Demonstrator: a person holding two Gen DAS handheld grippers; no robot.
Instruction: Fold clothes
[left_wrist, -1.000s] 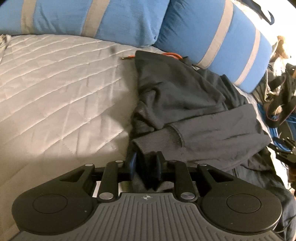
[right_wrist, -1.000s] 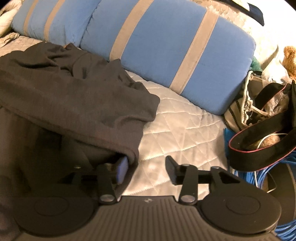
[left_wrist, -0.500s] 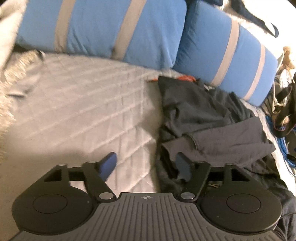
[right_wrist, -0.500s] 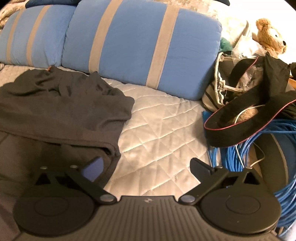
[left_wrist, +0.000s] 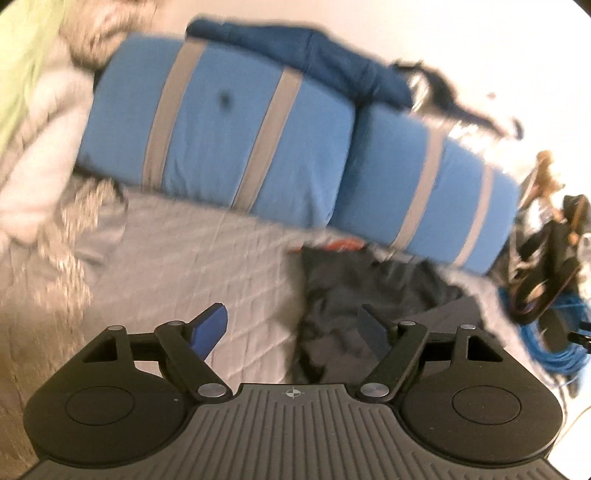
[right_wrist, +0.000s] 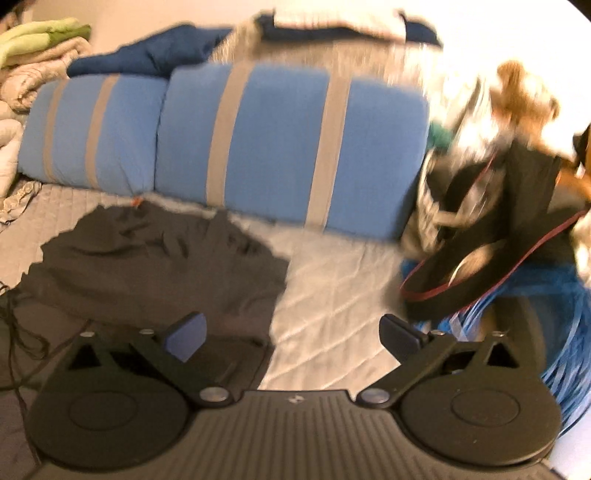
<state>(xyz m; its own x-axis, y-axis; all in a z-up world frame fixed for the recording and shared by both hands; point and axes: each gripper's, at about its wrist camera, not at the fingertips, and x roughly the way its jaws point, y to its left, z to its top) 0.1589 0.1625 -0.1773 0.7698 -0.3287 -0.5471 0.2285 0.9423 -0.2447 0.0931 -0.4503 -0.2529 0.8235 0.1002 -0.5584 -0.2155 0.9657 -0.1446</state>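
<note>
Looking over a quilted grey bedcover, both views blurred. Lying on that bedcover, a dark grey garment, bunched and creased, its far edge near the two blue pillows with beige stripes lined up behind the bedcover.

Left gripper: standing wide apart with the fingers, holding nothing, hovering above the bedcover. Left fingertip showing against bare quilt, right fingertip against the near left edge of the garment; touching the cloth or not, cannot tell. Seen here, the garment reaching from just in front of the pillows toward the camera, with something small and orange at its far edge, right under the pillows.

Right gripper: also spread wide with the fingers, gripping nothing. Left fingertip showing over the near right corner of the garment, right fingertip over bare quilt to the right of the garment.

Lying to the right of the bedcover, a coil of blue cable with a black strap edged in red on top of it. Sitting above that, blurred, a brown plush toy. Resting on top of the pillows, a dark blue cloth. Piled to the left of the pillows, pale and green bedding.
</note>
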